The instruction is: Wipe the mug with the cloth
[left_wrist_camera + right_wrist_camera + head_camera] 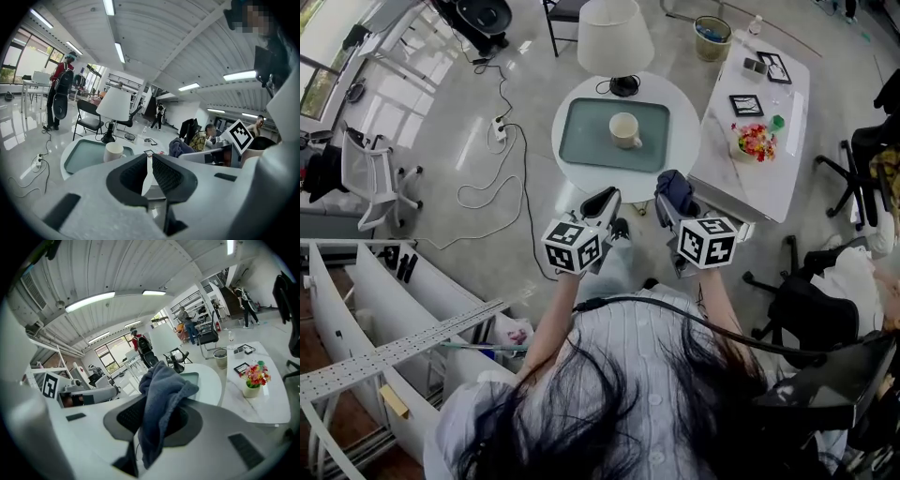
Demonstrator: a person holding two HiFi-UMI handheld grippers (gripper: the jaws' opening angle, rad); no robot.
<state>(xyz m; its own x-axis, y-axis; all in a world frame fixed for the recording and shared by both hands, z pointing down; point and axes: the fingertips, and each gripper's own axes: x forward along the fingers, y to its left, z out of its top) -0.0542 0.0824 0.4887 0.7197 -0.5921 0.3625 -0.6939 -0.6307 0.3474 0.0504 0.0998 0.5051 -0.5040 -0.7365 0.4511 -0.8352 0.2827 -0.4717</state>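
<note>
A cream mug stands on a green tray on the round white table, ahead of both grippers. In the left gripper view the mug shows just beyond the jaws, to their left. My left gripper hovers short of the table's near edge, shut with nothing between its jaws. My right gripper is beside it, shut on a dark blue cloth. In the right gripper view the cloth bunches up above the jaws and hangs down between them, hiding the mug.
A white table lamp stands at the round table's far edge. A long white table on the right carries a flower pot and picture frames. A waste bin, office chairs, and a power strip with floor cables surround it.
</note>
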